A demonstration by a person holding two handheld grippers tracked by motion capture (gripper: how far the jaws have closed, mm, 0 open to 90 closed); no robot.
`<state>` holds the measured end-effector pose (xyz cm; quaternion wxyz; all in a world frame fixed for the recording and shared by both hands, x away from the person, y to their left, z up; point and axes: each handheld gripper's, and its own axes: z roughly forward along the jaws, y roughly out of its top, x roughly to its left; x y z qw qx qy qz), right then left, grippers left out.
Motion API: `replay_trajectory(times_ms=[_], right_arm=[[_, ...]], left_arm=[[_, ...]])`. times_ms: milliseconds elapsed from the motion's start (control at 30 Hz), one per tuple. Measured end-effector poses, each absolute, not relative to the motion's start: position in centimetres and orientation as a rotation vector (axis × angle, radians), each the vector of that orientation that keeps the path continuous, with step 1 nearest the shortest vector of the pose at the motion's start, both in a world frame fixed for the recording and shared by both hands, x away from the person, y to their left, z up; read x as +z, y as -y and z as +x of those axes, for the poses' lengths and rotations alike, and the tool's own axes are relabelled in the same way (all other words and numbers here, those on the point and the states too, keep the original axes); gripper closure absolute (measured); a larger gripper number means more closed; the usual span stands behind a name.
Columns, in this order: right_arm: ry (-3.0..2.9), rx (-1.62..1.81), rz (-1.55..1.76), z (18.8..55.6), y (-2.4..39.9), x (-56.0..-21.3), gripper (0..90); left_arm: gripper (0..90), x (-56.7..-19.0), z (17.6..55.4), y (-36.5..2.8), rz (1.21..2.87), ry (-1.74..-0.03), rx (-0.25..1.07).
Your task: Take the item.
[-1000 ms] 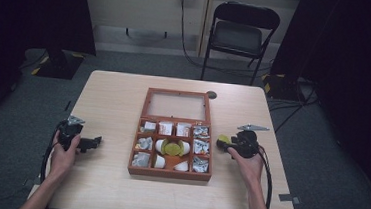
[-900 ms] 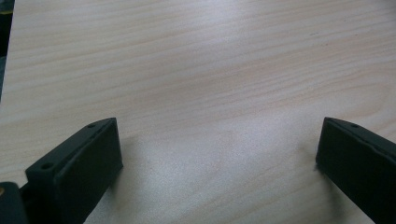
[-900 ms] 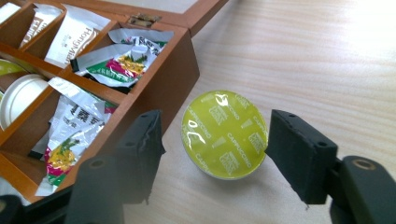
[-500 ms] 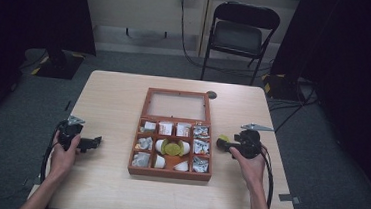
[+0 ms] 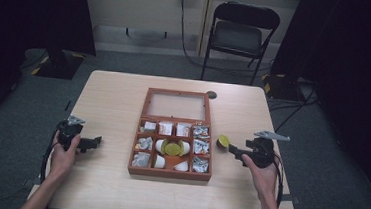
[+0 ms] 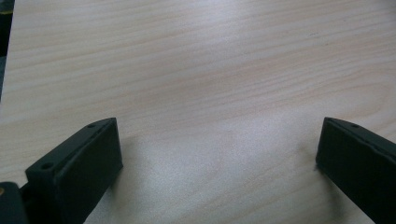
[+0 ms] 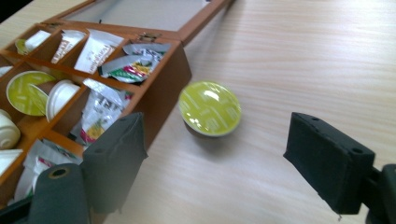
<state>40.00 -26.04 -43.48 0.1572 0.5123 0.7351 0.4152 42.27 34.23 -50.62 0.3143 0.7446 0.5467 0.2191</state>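
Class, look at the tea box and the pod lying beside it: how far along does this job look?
Done: the box stands open, its compartments holding sachets and pods. In hand: nothing is gripped. The right gripper is open, its jaws short of the green-lidded pod lying on the table by the box's side. The left gripper is open over bare table. Left: probably gripping that pod; where it goes isn't clear.

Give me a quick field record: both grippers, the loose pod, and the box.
left gripper: open, over bare table, left of the box
right gripper: open, nothing held, pointed at the pod
green-lidded pod: on the table just outside the box's right wall, lid up
wooden box: lid open and lying flat, compartments hold sachets and pods
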Motion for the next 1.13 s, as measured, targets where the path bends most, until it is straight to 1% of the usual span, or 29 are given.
replay_trajectory(times_ms=[300, 467, 600, 800, 1000, 1033, 1133], right_arm=[[-2.062, 1.142, 1.51, 38.3, 28.4, -43.0, 17.4], [-2.029, 1.104, 1.546, 37.4, 30.0, -43.4, 16.6], [-1.989, 1.048, 1.617, 36.8, 31.7, -44.9, 16.0], [-1.974, 0.892, 1.72, 36.3, 33.7, -48.4, 15.5], [-1.913, 0.801, 1.65, 36.2, 33.3, -49.5, 13.2], [-1.902, 0.789, 1.621, 36.2, 33.0, -49.7, 11.1], [-1.886, 0.799, 1.62, 36.2, 32.8, -49.9, 10.4]], left_arm=[[0.0, -50.6, 42.3, -34.2, 1.962, -1.441, 0.578], [0.0, -50.6, 42.3, -34.2, 1.963, -1.441, 0.578], [0.0, -50.6, 42.3, -34.2, 1.962, -1.441, 0.577], [0.0, -50.7, 42.3, -34.2, 1.958, -1.441, 0.582], [0.0, -50.7, 42.3, -34.2, 1.959, -1.439, 0.585], [0.0, -50.7, 42.3, -34.2, 1.959, -1.439, 0.585], [0.0, -50.7, 42.4, -34.2, 1.959, -1.438, 0.585]])
